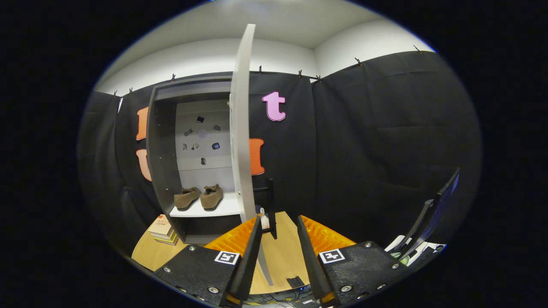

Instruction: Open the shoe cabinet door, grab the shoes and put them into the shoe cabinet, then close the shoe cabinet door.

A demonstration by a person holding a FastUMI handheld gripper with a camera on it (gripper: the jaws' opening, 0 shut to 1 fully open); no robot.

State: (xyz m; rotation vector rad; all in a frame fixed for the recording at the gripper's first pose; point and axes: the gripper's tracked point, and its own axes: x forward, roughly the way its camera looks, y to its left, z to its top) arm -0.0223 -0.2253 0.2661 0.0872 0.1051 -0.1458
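The grey shoe cabinet point(162, 162) stands on the wooden table against the booth wall, ahead and left of my fingers. Its door point(240, 141) is swung wide open and I see it edge-on, its lower end just ahead of my left finger. A pair of brown shoes point(199, 197) sits side by side on the white shelf point(222, 208) inside. My gripper point(279, 226) is open, with nothing between its fingers, and hangs over the table to the right of the door's edge.
A small stack of books point(162, 230) lies on the table at the cabinet's lower left. A small white figure point(263, 219) stands just ahead of my fingers beside a dark stand point(269, 201). A tilted dark screen point(432, 216) and papers sit at the right.
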